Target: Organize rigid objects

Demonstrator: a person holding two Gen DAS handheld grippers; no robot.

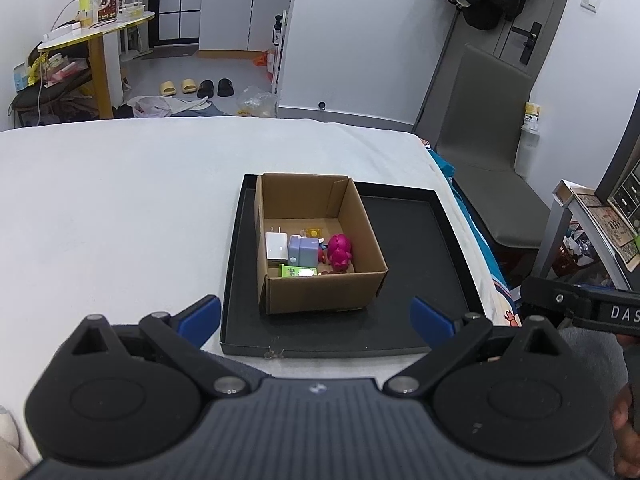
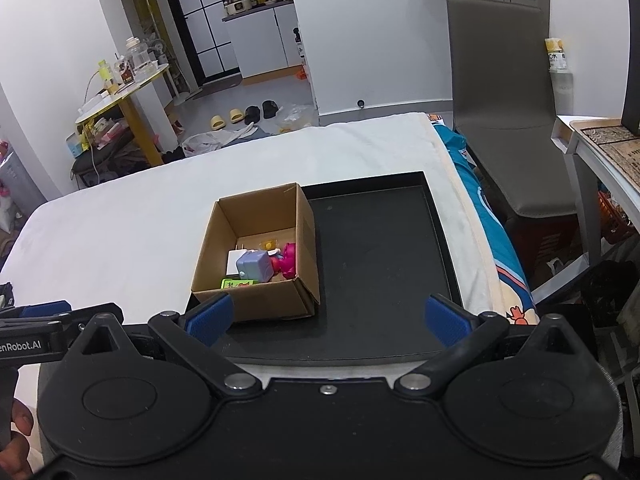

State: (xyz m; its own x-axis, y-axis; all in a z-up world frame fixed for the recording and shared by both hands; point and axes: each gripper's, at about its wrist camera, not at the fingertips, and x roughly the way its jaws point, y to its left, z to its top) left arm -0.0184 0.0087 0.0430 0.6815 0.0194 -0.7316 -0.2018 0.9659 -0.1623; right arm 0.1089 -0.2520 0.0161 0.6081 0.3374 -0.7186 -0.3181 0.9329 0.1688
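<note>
The little things all sit down inside the cardboard box (image 1: 320,240), bunched at the side of its floor nearest the grippers. I count one white plug block (image 1: 276,246), one pale purple block (image 1: 303,251), one pink toy figure (image 1: 340,252), one green packet (image 1: 298,271) and one small yellow thing (image 1: 313,233) behind the purple block. There is also a bit of red between the purple block and the pink toy, but it is too hidden to tell what it is. The box stands in the left part of one black tray (image 1: 416,240), touching the tray floor, and the rest of the tray to the right of the box is bare. The tray lies on the white bed cover (image 1: 120,208). Around the box, I see no loose toy on the tray or on the cover, so I think the tidying is nearly done or finished. There may be nothing left to pick up, as far as these views show. The left gripper (image 1: 316,316) hangs just in front of the box with its two blue fingers wide apart and nothing between them. The right gripper (image 2: 328,316) hangs in front of the box and tray too, also spread wide and holding nothing. A grey chair (image 2: 508,120) stands past the bed, well away from the box.
</note>
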